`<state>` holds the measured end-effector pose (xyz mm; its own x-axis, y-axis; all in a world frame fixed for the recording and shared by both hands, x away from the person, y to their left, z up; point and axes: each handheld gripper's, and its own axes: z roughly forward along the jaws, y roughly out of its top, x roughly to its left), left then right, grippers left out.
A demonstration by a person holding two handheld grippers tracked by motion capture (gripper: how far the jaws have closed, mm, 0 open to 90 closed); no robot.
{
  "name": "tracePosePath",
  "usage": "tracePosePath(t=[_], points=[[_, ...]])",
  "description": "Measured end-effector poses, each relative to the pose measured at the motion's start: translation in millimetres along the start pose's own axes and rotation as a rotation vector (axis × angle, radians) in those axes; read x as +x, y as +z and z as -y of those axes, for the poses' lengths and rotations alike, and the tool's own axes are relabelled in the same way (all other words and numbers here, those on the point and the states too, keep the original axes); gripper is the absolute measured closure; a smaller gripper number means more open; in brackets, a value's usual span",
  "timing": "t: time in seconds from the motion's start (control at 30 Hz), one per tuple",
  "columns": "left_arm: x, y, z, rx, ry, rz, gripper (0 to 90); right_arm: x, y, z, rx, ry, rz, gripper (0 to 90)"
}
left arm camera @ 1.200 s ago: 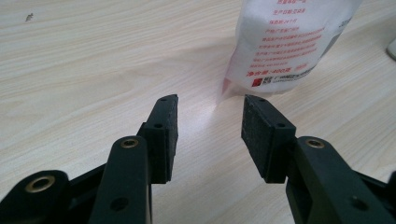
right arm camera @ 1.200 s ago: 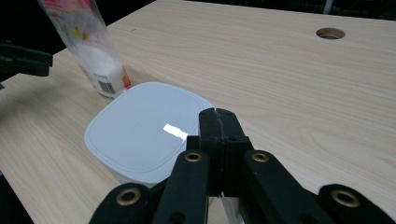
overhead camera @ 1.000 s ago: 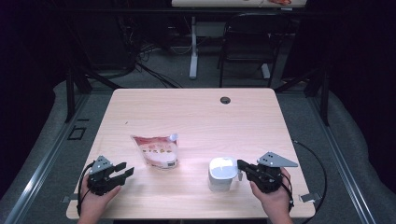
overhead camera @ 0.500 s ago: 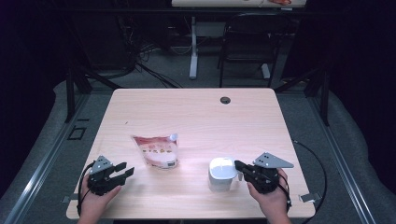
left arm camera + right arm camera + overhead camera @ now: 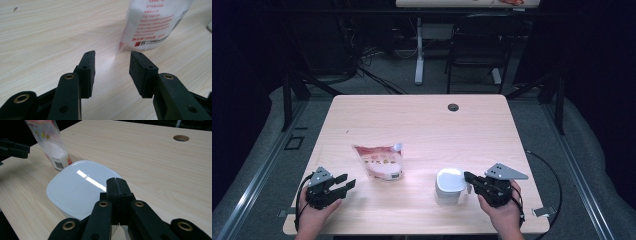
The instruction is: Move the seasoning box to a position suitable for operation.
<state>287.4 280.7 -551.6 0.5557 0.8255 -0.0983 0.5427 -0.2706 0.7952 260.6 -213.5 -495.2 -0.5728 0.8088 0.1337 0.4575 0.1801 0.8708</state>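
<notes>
High view looks down on the table; both tool views sit low, sharing the pouch.

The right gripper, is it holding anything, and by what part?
Cannot tell for sure: the right gripper is shut at the near edge of the white container, perhaps pinching a lid tab.

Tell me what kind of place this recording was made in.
Probably a lab or office workroom set up for recording: a light wooden desk with a cable hole, an office chair and loose cables on grey carpet behind it, and dark surroundings around the table.
</notes>
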Motion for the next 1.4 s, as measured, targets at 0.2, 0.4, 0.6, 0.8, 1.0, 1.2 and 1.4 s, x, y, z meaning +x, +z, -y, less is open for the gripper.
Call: tracePosePath(t=[0.2,0.4,0.6,0.8,1.0,1.2,1.4], points=[[0.3,-0.1,0.1,-0.003,-0.002,0.001,56.2,-2.7,-0.6,1.2,-0.001,0.018,-0.009,90.0],[0.1,0.1,0.0,-0.003,0.0,0.0,56.2,-3.9,-0.9,2.1,-0.005,0.032,-0.016,90.0],[0.0,0.1,0.1,-0.004,-0.002,0.0,56.2,-5.8,-0.8,3.2,-0.012,0.055,-0.025,90.0],[-0.1,0.0,0.0,-0.004,-0.001,0.001,56.2,-9.6,-0.7,5.0,-0.023,0.088,-0.046,90.0],[-0.2,0.1,-0.1,0.0,-0.001,0.001,56.2,-10.7,-0.8,5.8,-0.027,0.099,-0.051,90.0],[0.0,0.1,0.0,-0.002,0.0,0.001,56.2,-13.4,-0.8,7.3,-0.034,0.128,-0.061,90.0],[-0.1,0.1,0.0,-0.002,0.0,0.001,56.2,-14.8,-0.6,8.4,-0.044,0.15,-0.069,90.0]])
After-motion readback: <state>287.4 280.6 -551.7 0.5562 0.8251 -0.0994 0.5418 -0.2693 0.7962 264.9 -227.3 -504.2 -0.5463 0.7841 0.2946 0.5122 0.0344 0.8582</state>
